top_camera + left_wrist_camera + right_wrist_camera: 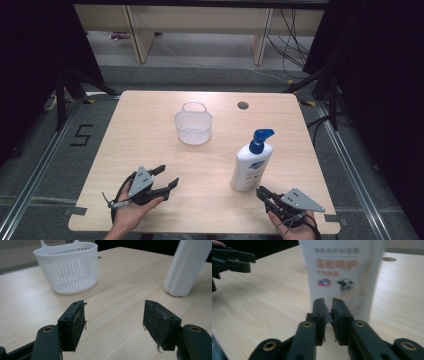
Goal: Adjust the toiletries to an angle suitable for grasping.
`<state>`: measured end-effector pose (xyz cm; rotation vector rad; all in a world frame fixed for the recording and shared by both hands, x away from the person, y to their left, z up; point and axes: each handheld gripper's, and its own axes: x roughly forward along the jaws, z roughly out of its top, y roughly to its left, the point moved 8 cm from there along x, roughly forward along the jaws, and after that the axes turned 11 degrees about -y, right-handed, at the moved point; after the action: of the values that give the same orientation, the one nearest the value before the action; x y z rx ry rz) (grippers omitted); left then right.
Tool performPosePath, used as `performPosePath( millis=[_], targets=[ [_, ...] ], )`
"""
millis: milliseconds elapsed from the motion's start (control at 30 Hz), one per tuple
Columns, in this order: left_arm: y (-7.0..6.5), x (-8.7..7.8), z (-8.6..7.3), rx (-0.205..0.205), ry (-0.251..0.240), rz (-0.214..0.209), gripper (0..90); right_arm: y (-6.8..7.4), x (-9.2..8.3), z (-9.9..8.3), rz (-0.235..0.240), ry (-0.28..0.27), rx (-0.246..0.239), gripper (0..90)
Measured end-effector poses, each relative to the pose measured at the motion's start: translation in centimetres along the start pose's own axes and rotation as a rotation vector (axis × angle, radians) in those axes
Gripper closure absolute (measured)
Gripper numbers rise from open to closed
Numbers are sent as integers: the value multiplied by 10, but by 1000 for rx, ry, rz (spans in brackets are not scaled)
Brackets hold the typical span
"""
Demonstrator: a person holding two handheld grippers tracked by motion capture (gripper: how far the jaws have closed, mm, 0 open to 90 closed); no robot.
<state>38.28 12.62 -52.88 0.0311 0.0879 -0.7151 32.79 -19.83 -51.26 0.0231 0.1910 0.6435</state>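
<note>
Two tools idle: left tool [167,176] gapes empty; right tool [262,192], nearly closed and empty, lower right, may topple my bottle [251,165].

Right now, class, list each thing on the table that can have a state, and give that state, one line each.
Pump bottle: upright, blue pump head on, not held.
White basket: upright, empty, handle at the far side.
Left claw: open, nothing between the jaws.
Right claw: shut, empty, just in front of the bottle.

White pump bottle [251,165] just beyond right gripper [263,194]
</note>
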Motion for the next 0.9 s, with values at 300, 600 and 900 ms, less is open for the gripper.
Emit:
performPosePath(
  millis=[300, 600, 900],
  targets=[
    [2, -3, -5, -31, 9, 8, 338, 18, 11, 17, 2, -37, -33, 900],
    [-8, -2, -6, -31, 16, -29, 346, 20, 28, 31, -41, -37, -43, 900],
    [-7, -2, -7, -37, 21, -34, 350, 22, 40, 33, -47, -23, -65, 900]
  ],
)
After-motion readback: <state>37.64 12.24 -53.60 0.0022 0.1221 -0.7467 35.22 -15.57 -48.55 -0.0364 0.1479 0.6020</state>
